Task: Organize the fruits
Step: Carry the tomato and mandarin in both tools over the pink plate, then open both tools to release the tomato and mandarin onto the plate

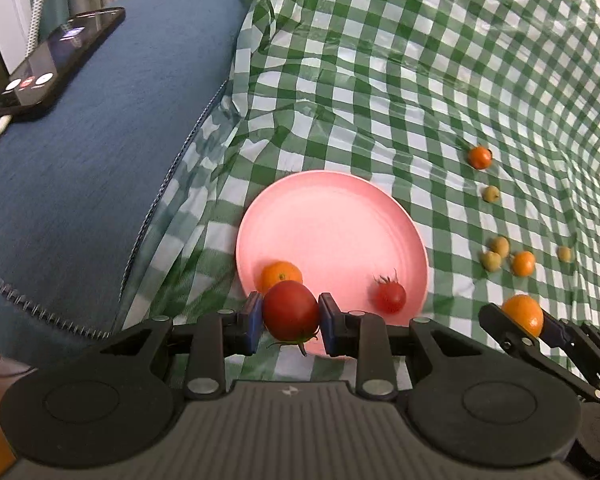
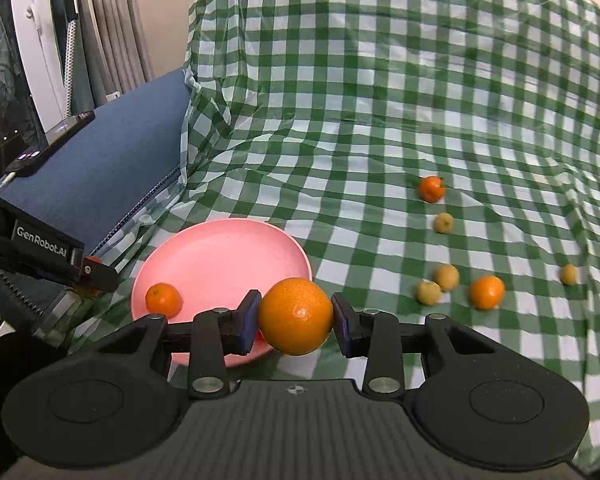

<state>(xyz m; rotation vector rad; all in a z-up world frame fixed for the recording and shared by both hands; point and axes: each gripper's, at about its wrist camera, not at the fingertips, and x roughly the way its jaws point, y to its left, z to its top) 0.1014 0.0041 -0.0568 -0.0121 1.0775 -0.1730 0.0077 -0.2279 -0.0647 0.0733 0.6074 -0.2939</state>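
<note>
Left gripper (image 1: 291, 322) pinches a round dark-red tomato (image 1: 291, 312) with a green stem between its blue pads, jaws pressed on both sides. Right gripper (image 2: 296, 322) pinches a round orange mandarin (image 2: 296, 316) the same way.

Both held fruits hang at the near rim of the round pink plastic plate (image 1: 332, 216), which sits on the green-and-white checked plastic cloth (image 1: 420, 80). Tomato overlaps the plate's near-left edge, just in front of a small orange mandarin (image 1: 281, 276) already lying on the plate; a small red stemmed tomato (image 1: 389, 296) lies on the plate's near-right part.

Key relation: the plate lies ahead of and below both claws. Left claw looks nearer to the plate's middle; the right claw's mandarin sits over the near-right rim in the right wrist view, plate mostly to its left. Likely next: carry each fruit a bit further over the plate and release, judging from the task.

Still loose on the cloth, well right of the plate: two orange mandarins (image 2: 431, 189) (image 2: 486, 292) and four small yellowish fruits, one at (image 2: 444, 223). Dark phone (image 1: 56, 64) on the blue cushion (image 1: 100, 200), left.
</note>
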